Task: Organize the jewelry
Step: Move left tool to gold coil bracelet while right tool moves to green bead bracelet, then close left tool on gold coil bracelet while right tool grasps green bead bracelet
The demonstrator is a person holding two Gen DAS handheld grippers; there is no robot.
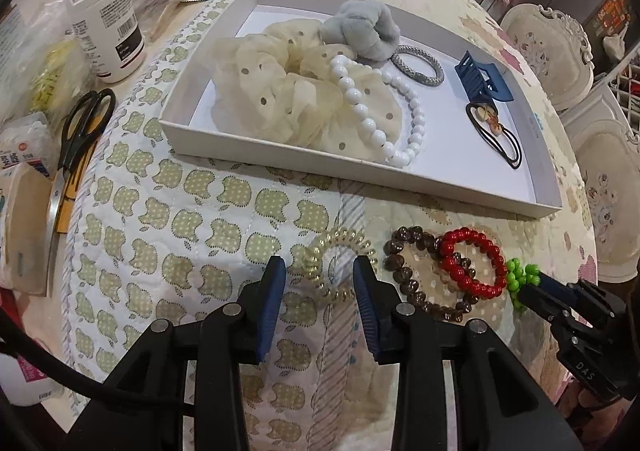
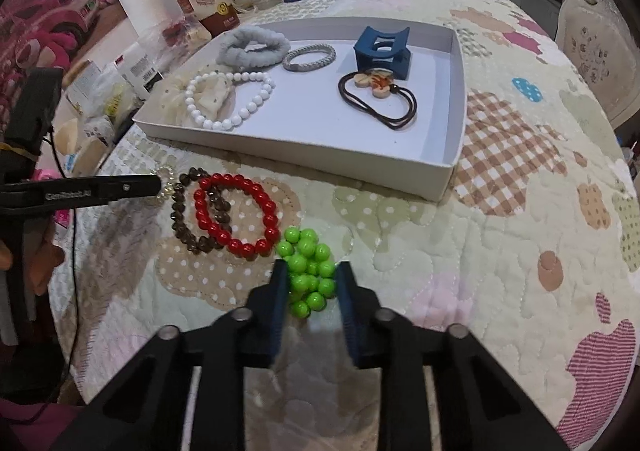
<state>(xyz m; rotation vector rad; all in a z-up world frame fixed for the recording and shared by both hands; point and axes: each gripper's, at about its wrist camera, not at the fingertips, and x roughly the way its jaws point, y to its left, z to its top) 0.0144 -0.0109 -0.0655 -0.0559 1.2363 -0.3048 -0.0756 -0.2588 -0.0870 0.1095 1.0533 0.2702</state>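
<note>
Bunching the green bead bracelet (image 2: pixel 309 271) on the quilted bench (image 2: pixel 480 251) just beside the red bracelet (image 2: pixel 236 211), the right tongs (image 2: pixel 313 291) look pressed onto it, and a pinch on only a few beads could let it slip before reaching the white tray (image 2: pixel 456 99). The left tongs (image 1: pixel 320 271) stand open astride the gold coil hair tie (image 1: pixel 340 265), holding nothing; closing carelessly might nudge the brown bracelet (image 1: pixel 412 271) alongside.

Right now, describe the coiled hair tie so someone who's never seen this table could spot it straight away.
Find the shallow white tray on the quilted tablecloth. On the cloth in front of it lies a row of rings. The coiled hair tie is at the row's left end, beside the brown bead bracelet: a clear, gold-tinted spiral like a phone cord, the only one not made of beads.
</note>
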